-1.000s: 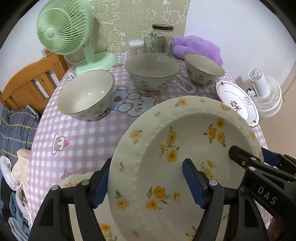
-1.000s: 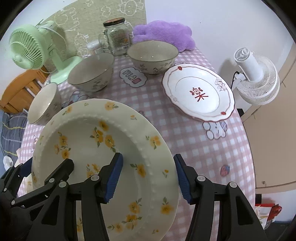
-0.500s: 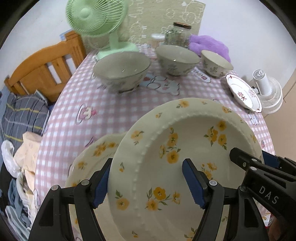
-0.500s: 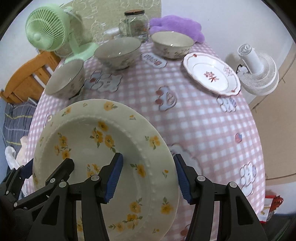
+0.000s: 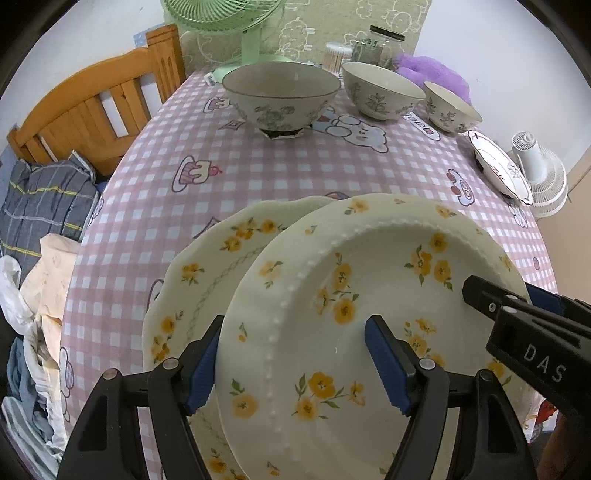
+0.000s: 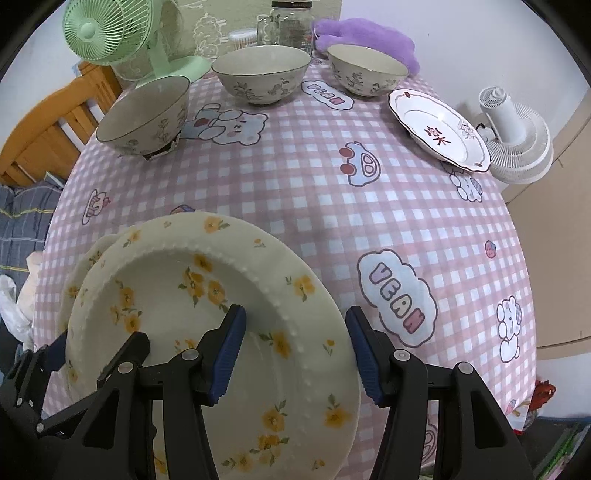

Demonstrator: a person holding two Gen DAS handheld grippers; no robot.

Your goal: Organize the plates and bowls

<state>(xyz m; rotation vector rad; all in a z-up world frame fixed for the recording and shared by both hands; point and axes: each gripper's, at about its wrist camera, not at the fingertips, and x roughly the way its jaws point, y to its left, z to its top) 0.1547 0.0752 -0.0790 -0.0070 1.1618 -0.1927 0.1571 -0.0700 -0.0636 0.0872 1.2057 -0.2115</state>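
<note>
Both grippers hold one cream plate with yellow flowers [image 5: 369, 295] between them: the left gripper [image 5: 295, 363] straddles its left rim, one blue pad under the edge and one inside the well, and the right gripper [image 6: 295, 350] straddles the opposite rim the same way, so each is clamped on the plate. Each points steeply downward, and the plate hangs tilted just above a second flowered plate [image 5: 207, 273] with a scalloped edge that lies on the table [image 6: 314, 206] and peeks out on the held plate's left. Beyond the held plate, across the pink gingham cloth printed with cartoon bears, three grey-rimmed bowls with leaf patterns stand in a row: a large bowl [image 5: 280, 96], a middle bowl [image 5: 382, 90] and a small bowl [image 5: 450, 107]. Right of the small bowl lies a white plate with red trim [image 6: 439, 129], and past the table's edge beside it sits a white fan [image 6: 517, 144]. Behind the bowls are a green fan [image 6: 110, 33], a glass jar [image 6: 291, 22] and a purple plush [image 6: 369, 37]. A wooden chair [image 5: 92, 110] stands left of the table. "VEAN" is printed on the cloth, and "DAS" on the right gripper's arm.
</note>
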